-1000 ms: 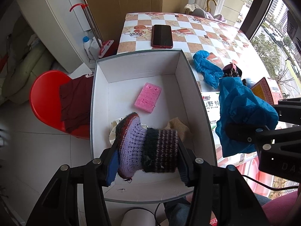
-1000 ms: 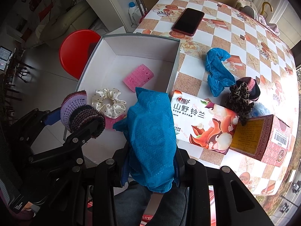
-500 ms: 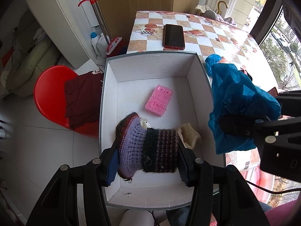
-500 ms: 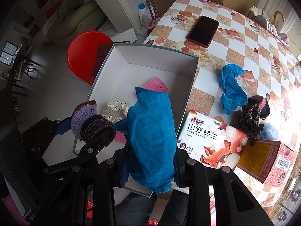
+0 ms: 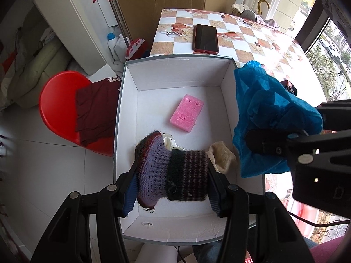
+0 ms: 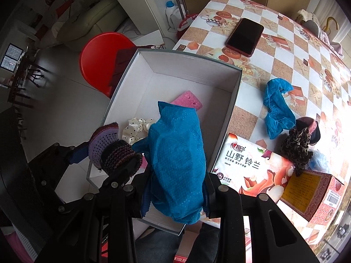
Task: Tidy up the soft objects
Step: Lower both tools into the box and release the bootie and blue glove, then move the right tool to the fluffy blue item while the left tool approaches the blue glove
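My left gripper is shut on a knitted purple and dark striped sock and holds it above the near half of a white open box. My right gripper is shut on a blue cloth over the box's near right wall; the cloth also shows in the left wrist view. Inside the box lie a pink sponge, a white dotted scrunchie and a beige piece.
On the chequered table lie a red-cased phone, another blue cloth, a leopard scrunchie, a dark red hat, a tissue pack and a red carton. A red chair stands left of the box.
Both grippers have moved left, further over the box. The blue cloth has gone from beside the box's right wall to over it. Both holds are unchanged.
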{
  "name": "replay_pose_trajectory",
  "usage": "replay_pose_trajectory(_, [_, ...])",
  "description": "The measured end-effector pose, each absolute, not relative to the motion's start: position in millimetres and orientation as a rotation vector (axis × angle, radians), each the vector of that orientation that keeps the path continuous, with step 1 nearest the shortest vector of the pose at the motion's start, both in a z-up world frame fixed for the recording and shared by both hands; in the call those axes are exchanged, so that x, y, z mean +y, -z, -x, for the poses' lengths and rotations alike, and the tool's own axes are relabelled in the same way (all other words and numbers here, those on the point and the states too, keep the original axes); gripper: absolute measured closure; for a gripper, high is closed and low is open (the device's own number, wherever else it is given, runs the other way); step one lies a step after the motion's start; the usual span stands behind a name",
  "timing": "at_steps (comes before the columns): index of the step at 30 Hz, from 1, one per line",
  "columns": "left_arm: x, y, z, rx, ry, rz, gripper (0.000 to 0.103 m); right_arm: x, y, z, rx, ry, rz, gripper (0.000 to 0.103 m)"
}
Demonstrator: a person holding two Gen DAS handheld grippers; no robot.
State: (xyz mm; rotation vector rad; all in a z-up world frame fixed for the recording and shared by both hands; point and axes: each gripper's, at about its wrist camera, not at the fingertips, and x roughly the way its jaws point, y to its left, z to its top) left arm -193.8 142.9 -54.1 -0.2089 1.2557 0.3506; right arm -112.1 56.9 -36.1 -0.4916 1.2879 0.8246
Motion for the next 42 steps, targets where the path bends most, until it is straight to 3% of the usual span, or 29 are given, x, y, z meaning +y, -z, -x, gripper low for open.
replay_pose_trajectory(2, [142.3, 53.4, 193.9, 1.250, -0.348, 0.210, 0.044, 57.6, 36.7, 111.6, 1.289, -0.827, 0.494, 0.064])
replay_pose_trajectory(4, [142.3, 53.0, 194.3, 1.248, -0.343, 0.212, 0.042, 58.1, 36.3, 111.1, 1.289, -0.832, 0.493, 0.054])
replay_pose_trajectory(7, [141.1, 53.0, 193.6, 1.248, -0.330, 0.218, 0.037, 58.8, 35.4, 110.8, 1.289, -0.846, 0.488, 0.053])
replay_pose_trajectory(9, [139.5, 51.7, 193.0, 1.243, -0.323, 0.211, 0.029, 59.0, 35.0, 110.3, 1.289, -0.848, 0.490, 0.042])
replay_pose_trajectory(10, [139.2, 50.5, 193.1, 1.237, -0.322, 0.213, 0.022, 58.2, 34.3, 109.6, 1.285, -0.840, 0.487, 0.026])
replay_pose_trajectory(11, [139.4, 49.4, 193.2, 1.230, -0.322, 0.219, 0.021, 56.5, 33.2, 108.5, 1.275, -0.824, 0.483, 0.019])
replay_pose_trajectory(15, [141.9, 50.6, 192.4, 1.235, -0.318, 0.250, 0.011, 51.2, 32.3, 100.2, 1.306, -0.819, 0.433, 0.018])
replay_pose_trajectory(17, [143.1, 49.3, 193.2, 1.220, -0.316, 0.270, 0.010, 48.9, 32.1, 96.4, 1.317, -0.806, 0.420, 0.003])
replay_pose_trajectory(18, [144.2, 47.8, 194.0, 1.212, -0.317, 0.282, 0.003, 46.5, 31.2, 94.8, 1.313, -0.796, 0.413, 0.001])
replay_pose_trajectory(31, [136.1, 17.6, 175.1, 1.145, -0.236, 0.325, 0.000, -8.4, 10.3, 48.6, 1.360, -0.676, 0.270, 0.001])
replay_pose_trajectory(42, [96.0, 13.7, 129.7, 1.187, -0.137, 0.279, 0.000, -135.0, -19.5, -37.2, 1.341, -0.418, 0.016, 0.001])
